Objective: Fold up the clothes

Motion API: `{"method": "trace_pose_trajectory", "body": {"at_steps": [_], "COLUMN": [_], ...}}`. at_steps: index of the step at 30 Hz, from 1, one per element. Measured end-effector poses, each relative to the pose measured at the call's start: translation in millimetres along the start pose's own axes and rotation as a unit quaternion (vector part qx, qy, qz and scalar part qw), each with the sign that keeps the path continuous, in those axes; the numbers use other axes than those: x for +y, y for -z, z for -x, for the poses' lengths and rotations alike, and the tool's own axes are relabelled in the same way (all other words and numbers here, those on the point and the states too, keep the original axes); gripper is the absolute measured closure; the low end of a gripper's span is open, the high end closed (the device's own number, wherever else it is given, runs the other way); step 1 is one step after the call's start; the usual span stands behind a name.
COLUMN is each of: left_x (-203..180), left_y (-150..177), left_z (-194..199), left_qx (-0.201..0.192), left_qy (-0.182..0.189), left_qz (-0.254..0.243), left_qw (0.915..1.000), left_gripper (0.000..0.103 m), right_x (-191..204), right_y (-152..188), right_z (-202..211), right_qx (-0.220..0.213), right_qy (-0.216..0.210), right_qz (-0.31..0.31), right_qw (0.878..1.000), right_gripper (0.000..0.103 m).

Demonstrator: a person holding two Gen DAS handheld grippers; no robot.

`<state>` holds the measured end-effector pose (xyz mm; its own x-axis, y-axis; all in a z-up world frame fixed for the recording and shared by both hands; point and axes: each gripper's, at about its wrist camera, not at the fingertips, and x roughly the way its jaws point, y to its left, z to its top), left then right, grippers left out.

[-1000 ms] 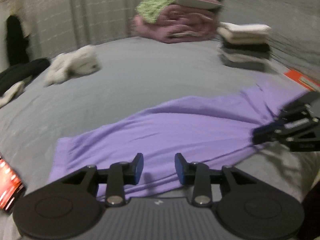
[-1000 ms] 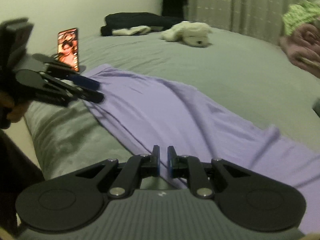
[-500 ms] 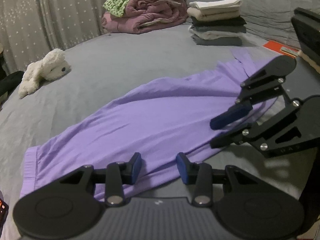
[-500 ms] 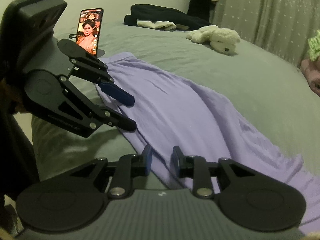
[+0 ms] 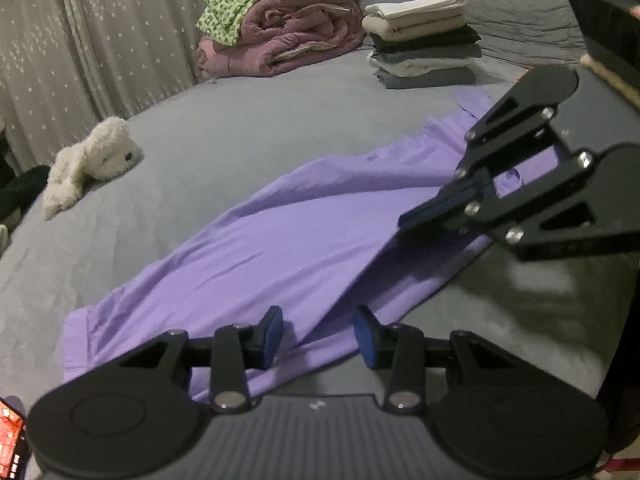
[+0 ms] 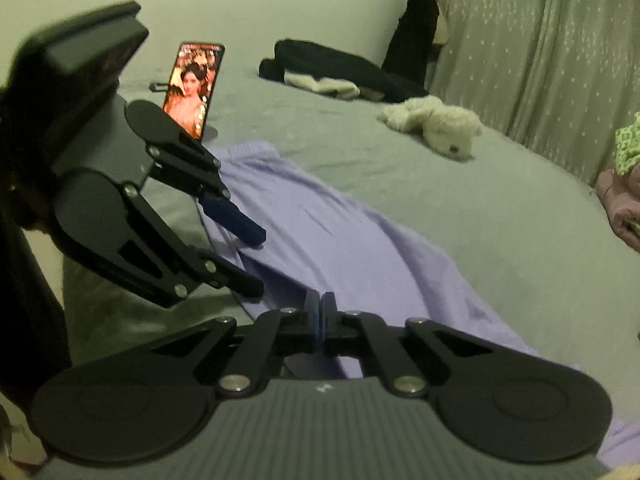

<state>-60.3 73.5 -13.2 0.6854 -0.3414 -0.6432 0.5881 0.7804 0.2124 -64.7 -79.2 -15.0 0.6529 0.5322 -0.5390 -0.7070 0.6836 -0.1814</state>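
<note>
Right hand-held gripper closed since; purple garment edge beneath.

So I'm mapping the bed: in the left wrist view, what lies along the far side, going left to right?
Plush toy → rolled pink quilt → stack of folded clothes.

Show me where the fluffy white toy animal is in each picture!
Left wrist view: the white toy animal lies far left on the grey bed, near the curtain.
Right wrist view: it lies upper right of middle, before the curtain.
Shared landmark: the purple garment spread across the bed.
</note>
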Motion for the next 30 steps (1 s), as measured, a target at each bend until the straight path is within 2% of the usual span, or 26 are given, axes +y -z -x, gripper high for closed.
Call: {"method": "trace_pose_trajectory", "body": {"at_steps": [1, 4, 6, 8, 12, 16, 21, 25, 27, 30], "left_x": [-0.6, -2.1, -2.6, -1.0, 0.1, -1.5, -8.2, -8.9, -5.8, 1.7], "left_y": [-0.2, -1.0, -1.1, -1.7, -2.6, 0.7, 6.5, 7.6, 6.4, 3.5], "left_z": [1.1, 4.3, 7.5, 13.1, 24.9, 24.1, 12.2, 8.6, 9.4, 11.0], "left_qx": [-0.003, -0.012, -0.018, -0.024, -0.033, -0.017, 0.019, 0.042, 0.052, 0.064], "left_qy": [-0.006, -0.030, -0.046, -0.048, -0.042, -0.025, -0.009, 0.002, 0.012, 0.031], "left_qz": [-0.003, -0.014, -0.028, -0.037, -0.051, -0.062, -0.083, -0.090, -0.087, -0.082], "left_qw": [1.0000, 0.9994, 0.9984, 0.9979, 0.9972, 0.9976, 0.9963, 0.9951, 0.9948, 0.9941], "left_gripper": [0.066, 0.082, 0.097, 0.102, 0.102, 0.102, 0.102, 0.102, 0.100, 0.099], "right_x": [0.6, 2.1, 2.4, 2.6, 4.2, 8.7, 13.6, 12.6, 6.5, -7.1], "right_y": [-0.4, -1.3, -1.9, -3.0, -6.4, -4.2, 2.2, 8.4, 7.8, 4.2], "right_z": [1.1, 3.9, 5.3, 7.5, 13.8, 13.6, 1.7, -15.6, -17.8, -17.1], "right_qx": [-0.002, -0.006, -0.007, -0.011, -0.018, -0.009, 0.025, 0.069, 0.078, 0.090], "right_qy": [0.001, 0.003, 0.003, 0.002, -0.005, -0.016, -0.036, -0.057, -0.069, -0.100], "right_qz": [0.003, 0.011, 0.014, 0.015, 0.020, 0.025, 0.031, 0.015, -0.003, -0.043], "right_qw": [1.000, 1.000, 1.000, 1.000, 1.000, 1.000, 0.999, 0.996, 0.995, 0.990], "right_gripper": [0.103, 0.103, 0.103, 0.103, 0.103, 0.103, 0.103, 0.103, 0.101, 0.089]}}
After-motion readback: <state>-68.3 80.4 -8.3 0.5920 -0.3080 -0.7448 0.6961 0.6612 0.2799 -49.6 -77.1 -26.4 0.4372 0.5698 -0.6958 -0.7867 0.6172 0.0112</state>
